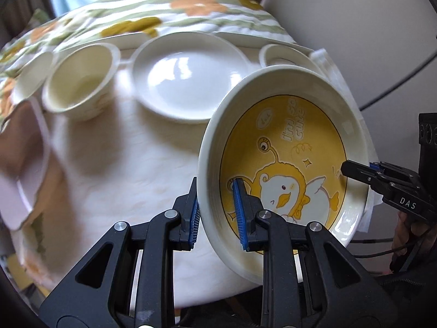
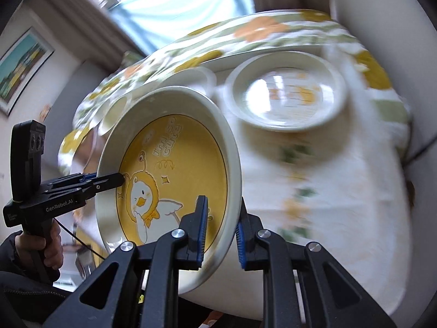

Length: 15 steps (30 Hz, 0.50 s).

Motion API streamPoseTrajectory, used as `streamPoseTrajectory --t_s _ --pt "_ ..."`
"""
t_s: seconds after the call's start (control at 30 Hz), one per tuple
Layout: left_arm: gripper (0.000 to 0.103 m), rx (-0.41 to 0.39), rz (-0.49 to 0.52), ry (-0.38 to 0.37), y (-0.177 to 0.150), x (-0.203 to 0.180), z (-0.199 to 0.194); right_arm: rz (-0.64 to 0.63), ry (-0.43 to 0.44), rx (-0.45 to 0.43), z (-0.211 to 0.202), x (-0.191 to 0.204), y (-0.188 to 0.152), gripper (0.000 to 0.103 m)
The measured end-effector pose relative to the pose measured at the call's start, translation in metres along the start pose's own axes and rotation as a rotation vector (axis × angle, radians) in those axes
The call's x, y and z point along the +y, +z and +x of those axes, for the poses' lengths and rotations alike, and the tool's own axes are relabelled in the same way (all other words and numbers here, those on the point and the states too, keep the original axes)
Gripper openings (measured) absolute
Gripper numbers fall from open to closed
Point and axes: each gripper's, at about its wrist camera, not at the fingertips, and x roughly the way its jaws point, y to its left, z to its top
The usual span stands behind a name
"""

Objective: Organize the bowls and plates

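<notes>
A cream bowl with a yellow cartoon-duck inside (image 1: 286,147) (image 2: 174,164) hangs tilted above the table, held on opposite sides of its rim. My left gripper (image 1: 217,209) is shut on the rim's near edge, one blue pad inside and one outside. In the right wrist view the same gripper (image 2: 120,178) reaches in from the left with a hand on its handle. My right gripper (image 2: 221,228) is shut on the other side of the rim, and in the left wrist view it (image 1: 353,168) enters from the right.
On the floral tablecloth (image 1: 191,5) a white tray (image 1: 128,38) carries a shallow white plate (image 1: 188,79) (image 2: 286,95), a deep cream bowl (image 1: 79,82) and smaller bowls (image 1: 284,57) (image 1: 35,73). A pale pink-rimmed dish (image 1: 21,186) lies at the left edge. Cables run at the right.
</notes>
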Motion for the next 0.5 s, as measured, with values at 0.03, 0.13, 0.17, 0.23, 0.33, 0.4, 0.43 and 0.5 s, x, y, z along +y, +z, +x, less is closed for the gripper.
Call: streamPoseTrajectory --t_s 0.03,0.13,0.17,0.23,0.33,0.4,0.43,0.5 --pt "0.020 -0.001 -0.014 0.010 -0.005 0.012 -0.005 -0.019 0.008 0.012 0.008 0.013 0.001 0.017" --pt "0.020 0.012 -0.063 0.028 -0.020 0.051 -0.015 -0.058 0.030 0.054 0.029 0.046 0.003 0.017" --pt "0.020 0.020 -0.077 0.033 -0.023 0.062 -0.014 -0.066 0.037 0.070 0.037 0.055 0.002 0.017" --pt "0.020 0.038 -0.106 0.044 -0.035 0.085 -0.018 -0.083 0.048 0.103 0.051 0.076 -0.003 0.017" --pt "0.020 0.061 -0.134 0.061 -0.054 0.116 -0.023 -0.102 0.067 0.157 0.075 0.100 -0.008 0.017" --pt "0.020 0.076 -0.155 0.068 -0.063 0.134 -0.023 -0.120 0.070 0.186 0.083 0.107 -0.012 0.017" --pt "0.020 0.083 -0.165 0.069 -0.067 0.141 -0.021 -0.127 0.070 0.197 0.085 0.111 -0.014 0.017" --pt "0.020 0.093 -0.179 0.070 -0.073 0.154 -0.018 -0.134 0.072 0.214 0.092 0.113 -0.014 0.017"
